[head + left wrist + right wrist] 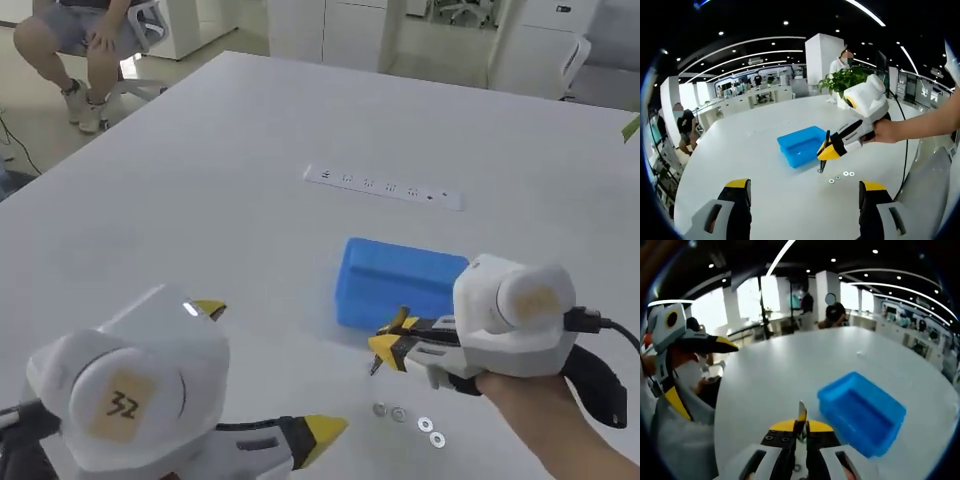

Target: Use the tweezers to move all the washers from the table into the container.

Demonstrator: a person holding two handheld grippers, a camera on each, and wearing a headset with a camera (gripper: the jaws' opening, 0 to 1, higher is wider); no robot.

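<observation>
We see the right hand-held gripper (388, 345) at lower right, clamped on the tweezers (801, 415). Four washers (398, 413) lie on the tabletop (250, 150) below the blue container (400, 278). The left hand-held gripper (268, 370) gapes open at lower left.

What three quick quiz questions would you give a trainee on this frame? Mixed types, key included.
1. True or false: the right gripper is shut on the tweezers.
2. How many washers lie on the table? A two, B four, C seven.
3. Fill in: the left gripper has its jaws ___.
Key: 1 true; 2 B; 3 open.
</observation>
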